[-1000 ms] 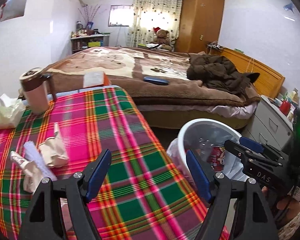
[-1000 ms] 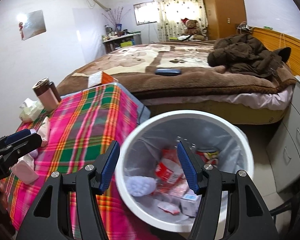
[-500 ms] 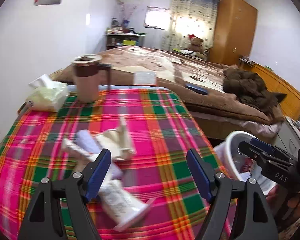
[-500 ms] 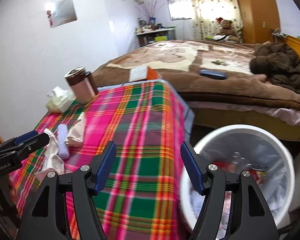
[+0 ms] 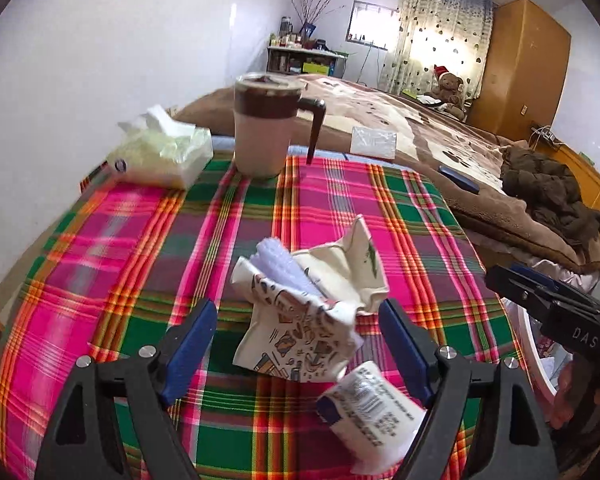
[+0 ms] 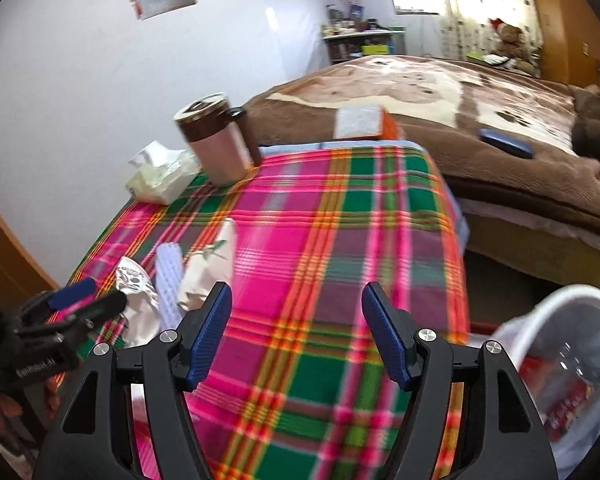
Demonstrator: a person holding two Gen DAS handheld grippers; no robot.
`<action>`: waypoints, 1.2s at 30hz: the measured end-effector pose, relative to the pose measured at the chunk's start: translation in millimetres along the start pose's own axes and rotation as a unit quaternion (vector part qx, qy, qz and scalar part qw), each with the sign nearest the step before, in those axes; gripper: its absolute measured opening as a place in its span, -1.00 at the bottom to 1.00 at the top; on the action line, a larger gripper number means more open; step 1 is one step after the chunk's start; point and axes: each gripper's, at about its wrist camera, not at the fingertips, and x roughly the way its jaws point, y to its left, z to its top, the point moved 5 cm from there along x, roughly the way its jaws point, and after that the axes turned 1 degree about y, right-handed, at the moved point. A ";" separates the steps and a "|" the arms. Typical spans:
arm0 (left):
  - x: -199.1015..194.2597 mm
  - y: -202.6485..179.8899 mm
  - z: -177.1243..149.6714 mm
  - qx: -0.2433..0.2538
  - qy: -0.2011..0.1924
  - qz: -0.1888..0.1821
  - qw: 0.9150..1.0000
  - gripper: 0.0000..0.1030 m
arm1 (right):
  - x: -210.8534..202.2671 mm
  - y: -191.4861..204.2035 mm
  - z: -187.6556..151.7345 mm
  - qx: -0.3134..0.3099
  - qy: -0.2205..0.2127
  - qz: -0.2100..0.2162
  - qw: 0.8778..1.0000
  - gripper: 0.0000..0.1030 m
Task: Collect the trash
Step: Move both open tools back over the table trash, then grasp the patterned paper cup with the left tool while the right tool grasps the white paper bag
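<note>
On the near worktop (image 5: 148,240), left gripper (image 5: 296,344) opening, straddling crumpled wrapper (image 5: 300,320), seemingly untouched; right gripper (image 6: 296,336) open, empty. Lower squarely before closing.

"DAS" on the right gripper (image 5: 512,280) (white lettering).

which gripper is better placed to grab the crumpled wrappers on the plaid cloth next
Left. The left gripper, jaws opening, already frames the crumpled wrappers; the right gripper faces bare cloth.
</note>
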 end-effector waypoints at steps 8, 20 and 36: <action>21.2 12.2 -6.3 -0.003 0.029 0.000 1.000 0.64 | 33.9 23.8 7.6 -0.005 0.029 0.028 0.999 0.34; 23.2 57.5 -16.8 -0.025 0.047 0.029 0.998 0.64 | 71.0 50.6 5.0 -0.027 0.073 0.037 0.996 0.34; 8.1 76.8 -15.0 -0.094 0.029 -0.029 0.995 0.72 | 80.9 49.8 -1.7 -0.023 0.077 0.027 0.996 -0.71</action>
